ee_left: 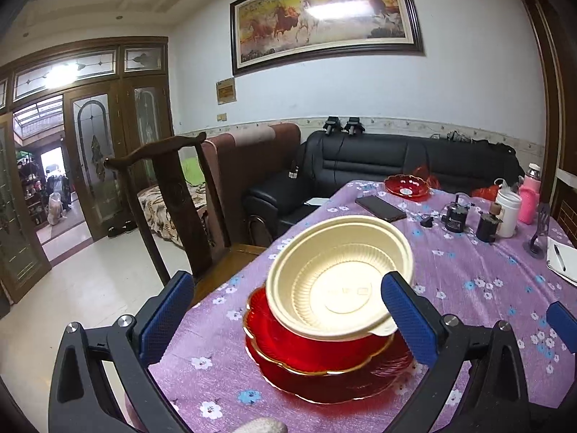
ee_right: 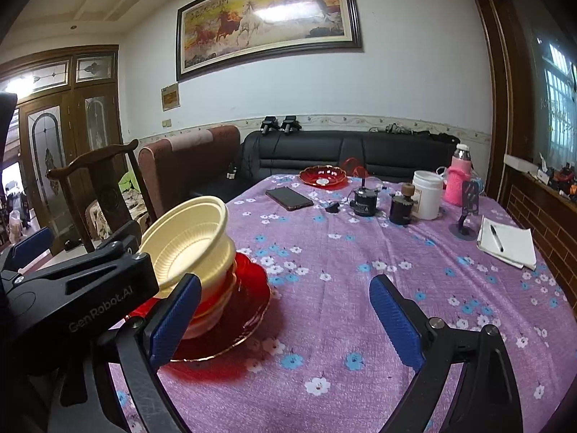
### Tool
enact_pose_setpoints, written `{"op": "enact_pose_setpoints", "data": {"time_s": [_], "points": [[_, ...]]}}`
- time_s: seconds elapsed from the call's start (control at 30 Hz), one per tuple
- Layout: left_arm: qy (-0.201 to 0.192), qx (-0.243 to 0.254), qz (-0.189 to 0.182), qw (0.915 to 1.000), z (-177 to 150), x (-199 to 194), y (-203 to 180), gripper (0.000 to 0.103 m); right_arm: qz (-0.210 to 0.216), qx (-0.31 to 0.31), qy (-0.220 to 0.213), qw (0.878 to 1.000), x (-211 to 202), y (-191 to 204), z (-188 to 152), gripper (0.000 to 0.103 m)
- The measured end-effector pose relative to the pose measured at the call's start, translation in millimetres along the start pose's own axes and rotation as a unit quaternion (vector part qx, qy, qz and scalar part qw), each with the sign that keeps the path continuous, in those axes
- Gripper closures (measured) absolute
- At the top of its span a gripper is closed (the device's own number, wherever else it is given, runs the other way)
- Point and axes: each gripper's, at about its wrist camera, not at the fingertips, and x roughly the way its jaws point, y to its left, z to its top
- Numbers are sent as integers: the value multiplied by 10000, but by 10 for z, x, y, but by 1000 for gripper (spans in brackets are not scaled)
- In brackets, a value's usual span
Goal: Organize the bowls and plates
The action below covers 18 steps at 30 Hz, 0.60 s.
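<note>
A cream plastic bowl [ee_left: 339, 274] sits tilted on top of a stack of red glass plates [ee_left: 324, 364] near the table's left edge. My left gripper [ee_left: 288, 324] is open, its blue pads on either side of the stack, the right pad close to the bowl's rim. In the right wrist view the cream bowl [ee_right: 187, 241] leans on other bowls over a red plate [ee_right: 238, 317]. My right gripper [ee_right: 285, 321] is open and empty to the right of the stack. Another red plate [ee_right: 323, 175] lies at the far edge.
The purple flowered tablecloth [ee_right: 342, 288] also holds a phone [ee_right: 288, 197], a white jar [ee_right: 427, 195], a pink bottle [ee_right: 458, 176], dark small items, a phone stand and a notepad with pen [ee_right: 505, 241]. A wooden chair [ee_left: 173, 209] stands at the table's left.
</note>
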Motion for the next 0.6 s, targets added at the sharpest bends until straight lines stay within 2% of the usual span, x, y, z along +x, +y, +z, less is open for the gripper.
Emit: {"op": "enact_pose_setpoints", "data": {"time_s": [0.3, 0.6], "points": [[586, -47, -454, 9972, -34, 157, -114, 0, -70, -74, 119, 9999, 71, -56, -63, 5], [779, -108, -612, 9950, -51, 263, -89, 0, -75, -295, 333, 9990, 202, 73, -114, 5]]}}
